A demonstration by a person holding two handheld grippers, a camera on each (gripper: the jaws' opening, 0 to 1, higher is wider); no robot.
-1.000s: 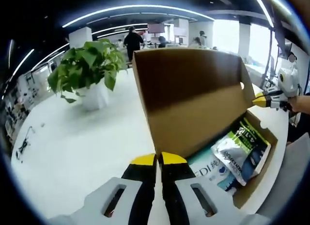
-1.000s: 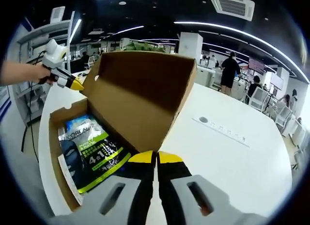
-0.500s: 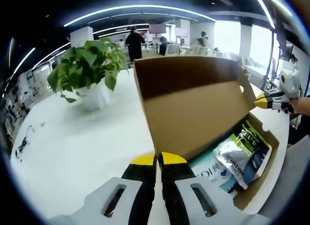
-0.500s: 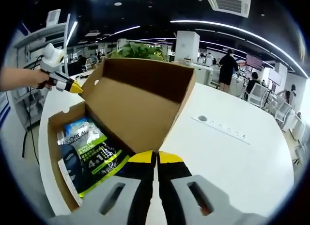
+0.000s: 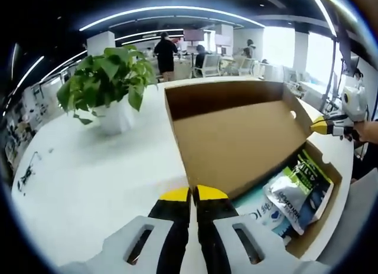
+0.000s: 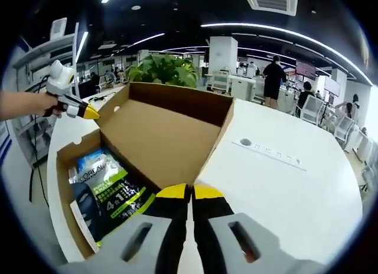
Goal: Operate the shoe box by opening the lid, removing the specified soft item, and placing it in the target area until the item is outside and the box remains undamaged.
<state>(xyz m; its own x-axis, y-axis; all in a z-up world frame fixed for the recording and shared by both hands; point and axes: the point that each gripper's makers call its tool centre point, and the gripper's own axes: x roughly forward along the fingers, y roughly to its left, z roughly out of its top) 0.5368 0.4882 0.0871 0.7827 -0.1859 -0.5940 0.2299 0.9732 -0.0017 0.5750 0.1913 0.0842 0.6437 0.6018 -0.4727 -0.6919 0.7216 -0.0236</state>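
Note:
A brown cardboard shoe box sits at the edge of a white table, its hinged lid tilted well back. Inside lies a soft green, black and white pouch on top of a teal-printed pack. My left gripper is shut with its yellow tips on one front corner of the lid. My right gripper is shut on the other front corner. Each gripper also appears in the other's view, the right gripper and the left gripper, both at the lid's far corner.
A potted green plant stands on the white table behind the lid. A socket strip is set into the tabletop to the right. People and desks fill the office background. The table edge runs just beside the box.
The lid has swung further back and lower over the table, exposing more of the box's contents. Both grippers have stayed at its corners and followed it.

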